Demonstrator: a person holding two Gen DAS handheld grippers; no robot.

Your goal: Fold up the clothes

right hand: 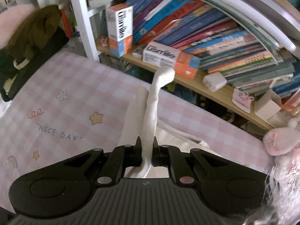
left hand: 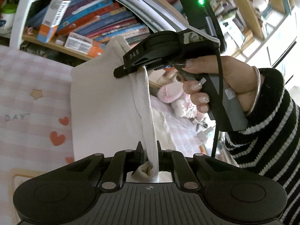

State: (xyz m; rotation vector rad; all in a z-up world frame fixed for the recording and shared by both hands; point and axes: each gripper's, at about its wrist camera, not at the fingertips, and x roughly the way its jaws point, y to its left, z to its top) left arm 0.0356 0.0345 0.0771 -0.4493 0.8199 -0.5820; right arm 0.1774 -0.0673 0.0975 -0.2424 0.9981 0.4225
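Observation:
A cream-white garment (left hand: pixel 105 101) hangs in the air above the pink checked bed sheet (left hand: pixel 28 86). My left gripper (left hand: pixel 149 148) is shut on one gathered edge of it. My right gripper (left hand: pixel 121 71) shows in the left wrist view higher up, shut on the garment's upper edge, held by a hand in a striped sleeve. In the right wrist view my right gripper (right hand: pixel 146 145) is shut on a bunched strip of the garment (right hand: pixel 150 112), which rises ahead and droops at its tip. The rest of the cloth hangs below, mostly hidden.
A wooden shelf (right hand: pixel 215 91) packed with books and white-and-orange boxes (right hand: pixel 120 30) runs along the bed's far side. A pink plush toy (right hand: pixel 281 142) lies at the right. Dark green clothing (right hand: pixel 33 31) is piled at the far left. A white frame post (right hand: pixel 80 18) stands nearby.

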